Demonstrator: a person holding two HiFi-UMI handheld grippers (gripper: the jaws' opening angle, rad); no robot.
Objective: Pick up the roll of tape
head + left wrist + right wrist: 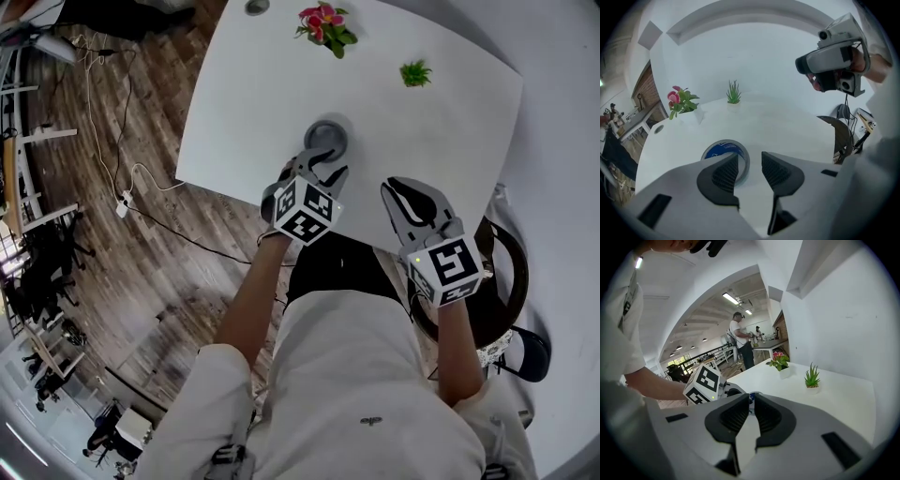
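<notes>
The roll of tape lies flat on the white table; it is grey outside with a blue core. My left gripper is at the roll's near edge. In the left gripper view the roll of tape lies just past the left gripper, which is open. Its left jaw overlaps the roll's near rim, and the roll's right wall shows in the gap. Whether the jaws touch the roll is unclear. My right gripper hovers over the table's near edge to the right, shut and empty. In its own view the right gripper holds nothing.
A pink-flowered plant and a small green plant stand at the table's far side. A round cable hole is at the far left edge. A dark chair is at my right. Cables lie on the wooden floor to the left.
</notes>
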